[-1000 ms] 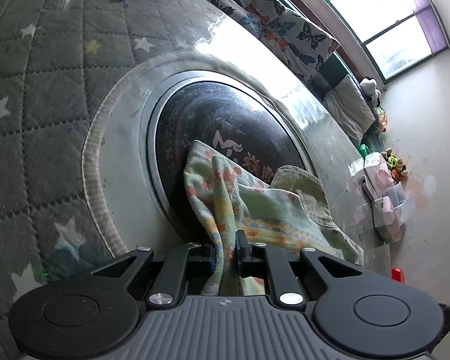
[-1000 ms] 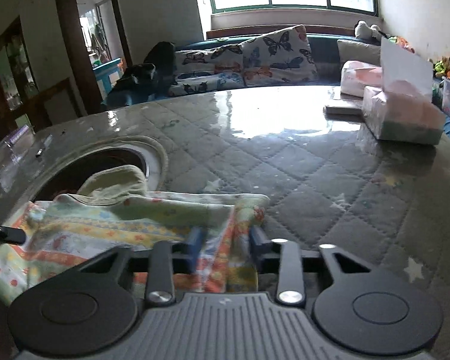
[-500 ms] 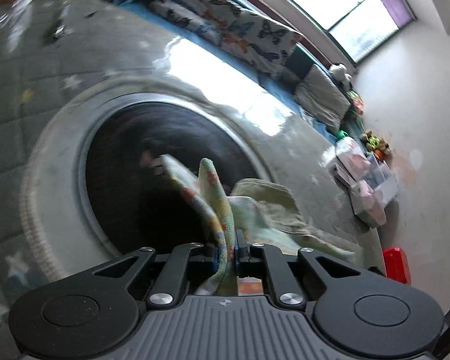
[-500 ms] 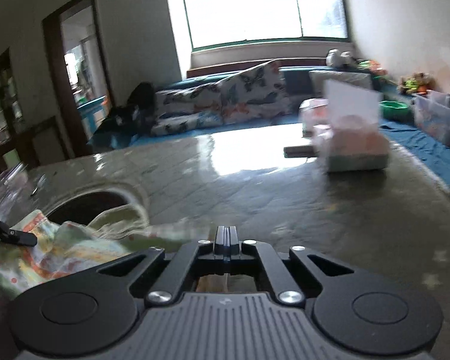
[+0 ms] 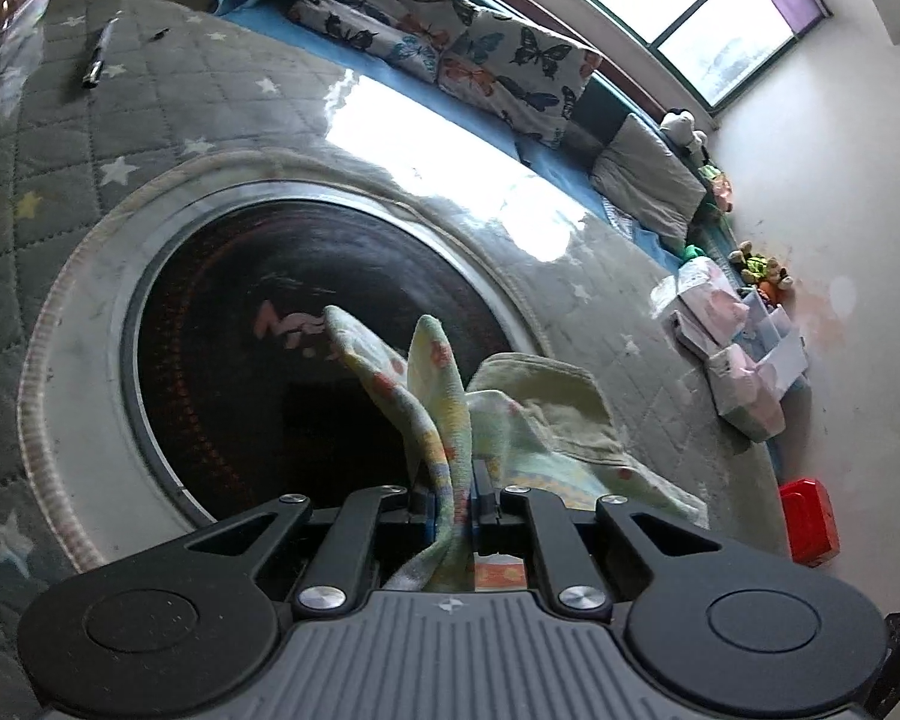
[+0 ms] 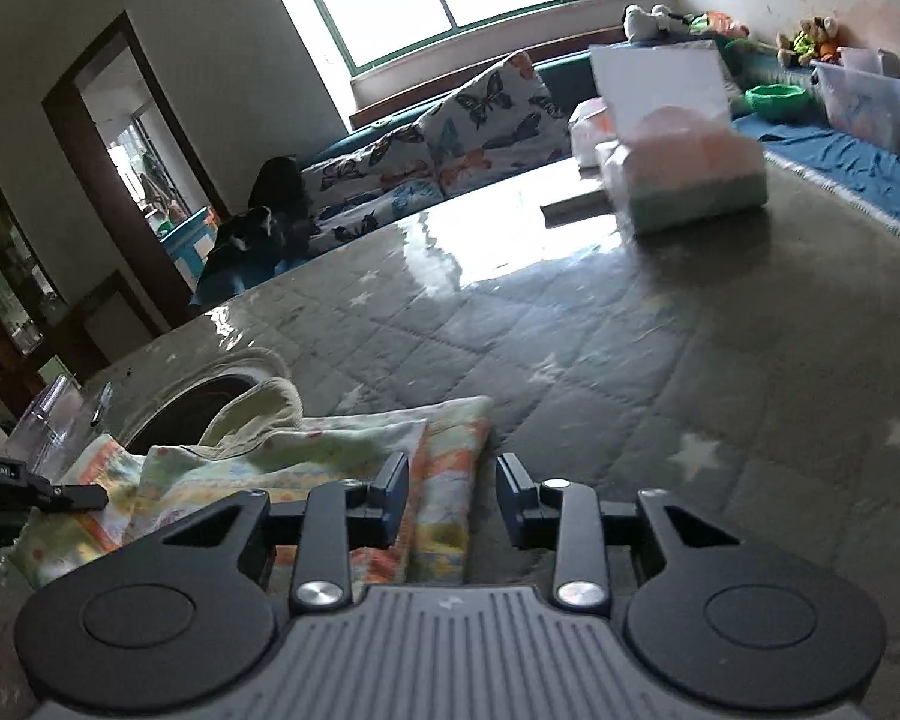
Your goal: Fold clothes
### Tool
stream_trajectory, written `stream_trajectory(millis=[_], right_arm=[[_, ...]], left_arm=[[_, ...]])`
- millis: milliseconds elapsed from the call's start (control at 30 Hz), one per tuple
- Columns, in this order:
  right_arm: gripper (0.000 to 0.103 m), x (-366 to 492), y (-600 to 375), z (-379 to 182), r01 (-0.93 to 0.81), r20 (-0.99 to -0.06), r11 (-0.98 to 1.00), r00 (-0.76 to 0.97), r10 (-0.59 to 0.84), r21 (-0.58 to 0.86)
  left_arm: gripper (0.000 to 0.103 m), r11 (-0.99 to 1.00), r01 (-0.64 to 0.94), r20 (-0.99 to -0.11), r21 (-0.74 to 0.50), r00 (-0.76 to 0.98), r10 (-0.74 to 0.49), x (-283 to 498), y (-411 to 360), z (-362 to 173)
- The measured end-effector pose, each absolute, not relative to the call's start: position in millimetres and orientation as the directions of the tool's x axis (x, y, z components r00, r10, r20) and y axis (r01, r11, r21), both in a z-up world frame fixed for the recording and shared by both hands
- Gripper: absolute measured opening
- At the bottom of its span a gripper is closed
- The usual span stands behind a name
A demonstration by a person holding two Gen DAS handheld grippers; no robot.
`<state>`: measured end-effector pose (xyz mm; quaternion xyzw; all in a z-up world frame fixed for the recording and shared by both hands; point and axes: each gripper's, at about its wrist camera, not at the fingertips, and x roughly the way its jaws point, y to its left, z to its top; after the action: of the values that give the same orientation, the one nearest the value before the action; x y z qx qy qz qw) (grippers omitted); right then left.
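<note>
A pale green garment (image 5: pixel 546 420) with orange and yellow print lies partly over a round dark inset (image 5: pixel 282 360) in the quilted table top. My left gripper (image 5: pixel 453 495) is shut on a bunched edge of the garment, which stands up between the fingers. In the right wrist view the garment (image 6: pixel 354 450) lies folded on the quilted cover. My right gripper (image 6: pixel 452 489) is open above its right edge, holding nothing. The left gripper's tip (image 6: pixel 60 495) shows at the far left on the cloth.
Tissue boxes (image 6: pixel 684 180) stand on the table's far right; they also show in the left wrist view (image 5: pixel 744 378). A pen (image 5: pixel 96 54) lies at the far left. A butterfly-print sofa (image 6: pixel 426 144) runs behind the table. A red box (image 5: pixel 807 519) sits beyond the table edge.
My right gripper closed on the garment's edge, then opened and let it go. My left gripper stayed shut on the cloth and lifted and turned, so the edge now stands upright.
</note>
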<state>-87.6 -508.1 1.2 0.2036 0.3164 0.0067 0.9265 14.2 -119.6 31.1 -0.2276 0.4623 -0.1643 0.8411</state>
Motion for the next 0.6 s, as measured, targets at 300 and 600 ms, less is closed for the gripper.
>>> stream_trajectory(millis=[300,600], right_arm=[[0.040,-69.4,-488.6,-7.7,0.105,-0.590,0.923,0.794,0.146,0.369],[0.007,-76.8,-473.5,4.7,0.060,-0.549,0.938,0.823,0.148,0.341]], left_arm=[[0.011,0.840,0.050,-0.714,-0.540,0.502,-0.489,18.4,-110.2,20.0],[0.010,0.830,0.100,-0.691,-0.548,0.504,-0.517,14.9,-117.1,33.2]])
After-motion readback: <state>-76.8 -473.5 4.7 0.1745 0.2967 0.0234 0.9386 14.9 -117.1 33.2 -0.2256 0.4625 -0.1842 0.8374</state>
